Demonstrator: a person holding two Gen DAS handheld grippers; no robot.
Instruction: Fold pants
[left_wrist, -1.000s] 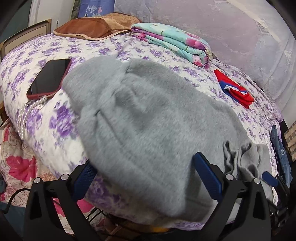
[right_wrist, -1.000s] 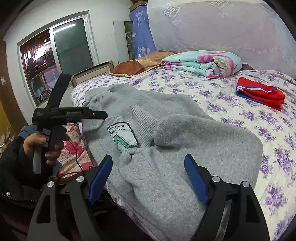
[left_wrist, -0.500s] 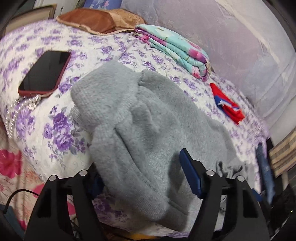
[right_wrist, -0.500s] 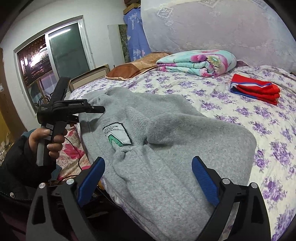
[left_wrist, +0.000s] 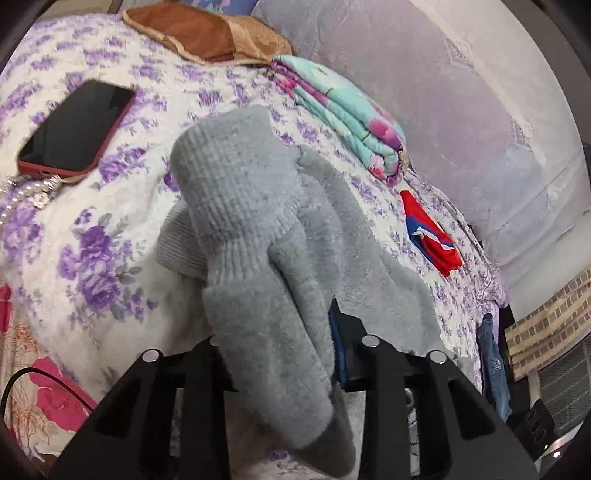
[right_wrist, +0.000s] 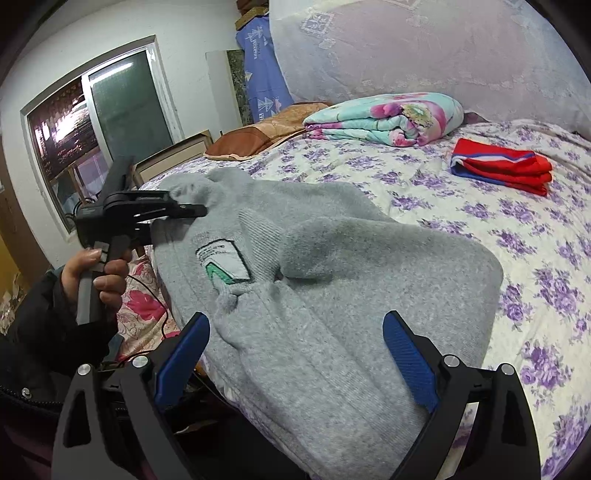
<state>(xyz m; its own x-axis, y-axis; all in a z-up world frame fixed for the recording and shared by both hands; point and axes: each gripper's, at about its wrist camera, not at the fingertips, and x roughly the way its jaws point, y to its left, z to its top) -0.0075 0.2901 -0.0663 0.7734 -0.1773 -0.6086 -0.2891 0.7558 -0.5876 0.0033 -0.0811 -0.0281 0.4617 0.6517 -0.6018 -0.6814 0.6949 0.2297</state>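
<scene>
Grey fleece pants (right_wrist: 332, 295) lie partly folded on the floral bed, with a white and green label (right_wrist: 221, 264) facing up. My left gripper (left_wrist: 277, 332) is shut on the ribbed cuff end of the pants (left_wrist: 236, 206) and lifts it off the bed; it also shows in the right wrist view (right_wrist: 192, 212) at the pants' left end. My right gripper (right_wrist: 295, 354) is open, its blue pads (right_wrist: 406, 362) either side of the near pants edge, holding nothing.
A phone in a red case (left_wrist: 74, 129) lies on the bed's left, beside a bead chain (left_wrist: 26, 192). A folded floral quilt (right_wrist: 384, 118), a folded red and blue cloth (right_wrist: 502, 170) and a brown pillow (right_wrist: 266, 133) lie farther back. The bed edge is near me.
My left gripper has closed on the cuff end of the pants and raised it. My right gripper has stayed open and shifted slightly back.
</scene>
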